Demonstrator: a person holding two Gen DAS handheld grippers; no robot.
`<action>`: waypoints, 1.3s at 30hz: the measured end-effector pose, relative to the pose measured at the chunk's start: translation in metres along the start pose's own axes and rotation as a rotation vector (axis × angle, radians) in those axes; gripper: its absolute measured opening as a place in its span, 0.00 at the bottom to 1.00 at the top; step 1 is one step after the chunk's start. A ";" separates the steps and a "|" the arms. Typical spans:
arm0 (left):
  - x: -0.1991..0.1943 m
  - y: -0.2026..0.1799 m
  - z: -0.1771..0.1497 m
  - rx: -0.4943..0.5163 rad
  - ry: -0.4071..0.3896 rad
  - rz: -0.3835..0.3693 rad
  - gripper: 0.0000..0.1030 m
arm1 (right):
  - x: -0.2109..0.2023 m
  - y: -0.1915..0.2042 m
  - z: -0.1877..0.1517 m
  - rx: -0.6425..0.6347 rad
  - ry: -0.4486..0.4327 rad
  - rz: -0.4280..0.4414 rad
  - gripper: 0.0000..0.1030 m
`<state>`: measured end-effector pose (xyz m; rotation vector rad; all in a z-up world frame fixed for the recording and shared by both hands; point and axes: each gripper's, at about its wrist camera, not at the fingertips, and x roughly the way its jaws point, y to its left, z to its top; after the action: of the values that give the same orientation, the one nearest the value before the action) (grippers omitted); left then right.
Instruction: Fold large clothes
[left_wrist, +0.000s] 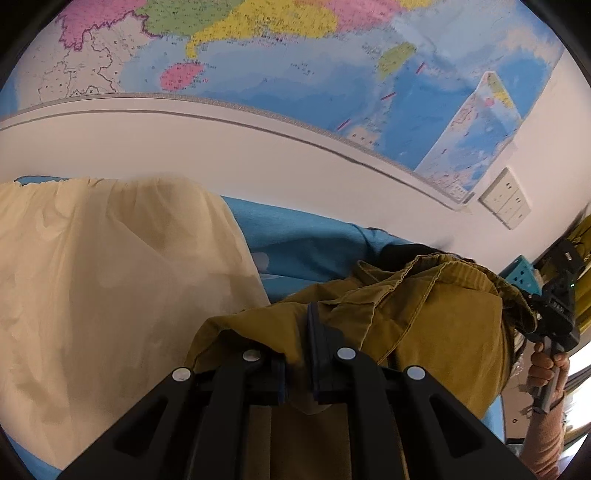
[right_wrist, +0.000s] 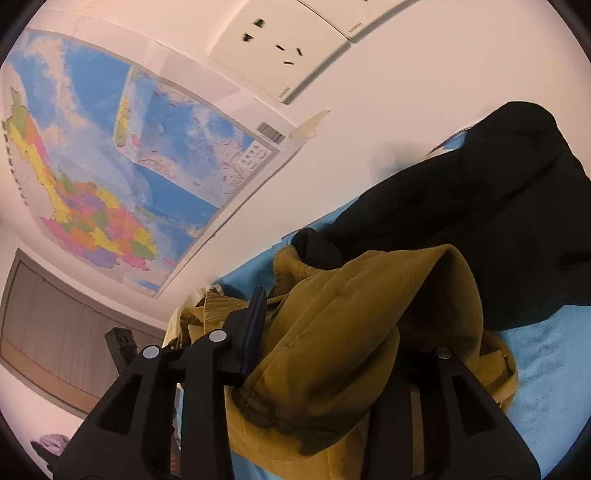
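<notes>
1. Two grippers work on one mustard corduroy garment (left_wrist: 424, 317), which lies bunched on the blue bed cover (left_wrist: 295, 236), between a cream cloth (left_wrist: 110, 277) and a black garment (right_wrist: 480, 221).
2. Left gripper (left_wrist: 297, 373) points down at a slant; its jaws are closed tight on a fold of the mustard fabric.
3. Right gripper (right_wrist: 332, 350) also tilts downward; its jaws stand apart, with the corduroy heaped loosely between them and hiding the right finger.
4. In the left wrist view, a hand (left_wrist: 546, 365) holds the right gripper's handle at the right edge.

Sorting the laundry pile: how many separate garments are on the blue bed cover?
3: cream garment at left, mustard corduroy garment in the middle, black garment behind it. Others may be hidden.
</notes>
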<state>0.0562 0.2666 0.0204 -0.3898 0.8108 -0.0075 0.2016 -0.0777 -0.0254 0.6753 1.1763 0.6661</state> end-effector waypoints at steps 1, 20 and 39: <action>0.003 0.000 0.000 0.000 0.005 0.008 0.09 | 0.001 0.000 0.000 0.001 -0.012 0.005 0.57; 0.019 0.001 0.003 -0.062 0.030 0.013 0.15 | 0.064 0.057 -0.037 -0.531 -0.032 -0.398 0.41; 0.054 -0.058 -0.039 0.242 0.026 0.074 0.61 | 0.021 0.062 -0.070 -0.649 -0.052 -0.336 0.47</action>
<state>0.0742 0.1912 -0.0218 -0.1317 0.8389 -0.0412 0.1324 -0.0139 -0.0069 -0.0525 0.9183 0.6850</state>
